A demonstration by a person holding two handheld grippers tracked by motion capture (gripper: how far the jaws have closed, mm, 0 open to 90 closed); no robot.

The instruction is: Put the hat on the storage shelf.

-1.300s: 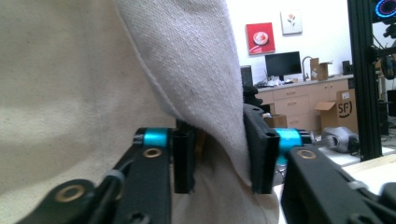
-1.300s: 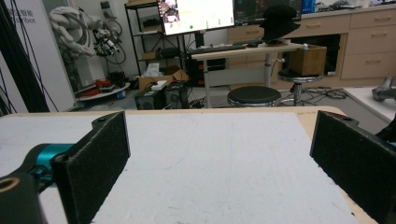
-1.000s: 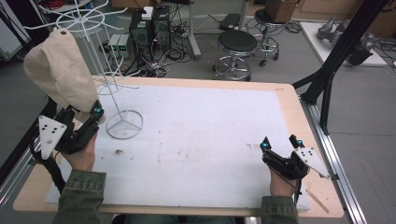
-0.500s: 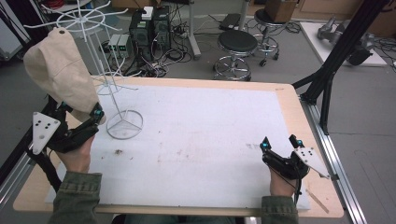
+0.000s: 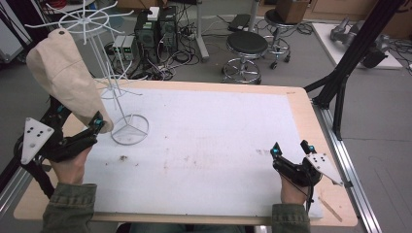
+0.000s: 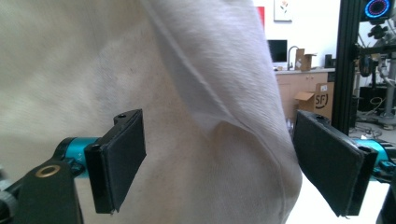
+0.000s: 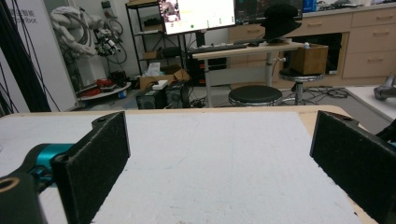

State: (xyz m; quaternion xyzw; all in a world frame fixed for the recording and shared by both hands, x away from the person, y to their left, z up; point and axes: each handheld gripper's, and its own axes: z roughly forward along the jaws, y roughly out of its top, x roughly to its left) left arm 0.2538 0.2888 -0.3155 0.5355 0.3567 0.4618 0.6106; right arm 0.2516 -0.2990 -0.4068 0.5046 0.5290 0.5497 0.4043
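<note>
A cream cloth hat (image 5: 63,77) hangs on a white wire rack (image 5: 127,127) at the table's left. My left gripper (image 5: 77,125) is held up beside the rack with its jaws open around the hat's lower edge. In the left gripper view the cloth hat (image 6: 187,102) bulges between the two black pads (image 6: 121,158) and I cannot tell whether it touches them. My right gripper (image 5: 290,147) rests low near the table's front right, open, with nothing between its fingers. Its own view shows the bare white mat (image 7: 210,158) between the pads (image 7: 95,158).
A white mat (image 5: 209,141) covers the wooden table (image 5: 301,99). Behind the table stand a black stool (image 5: 248,48), computer boxes (image 5: 155,29) with cables, and a black tripod leg (image 5: 350,58) at the right. A metal rail (image 5: 347,165) runs along the right edge.
My left gripper has turned and moved slightly left and up toward the hat's lower edge. The right gripper has stayed where it was.
</note>
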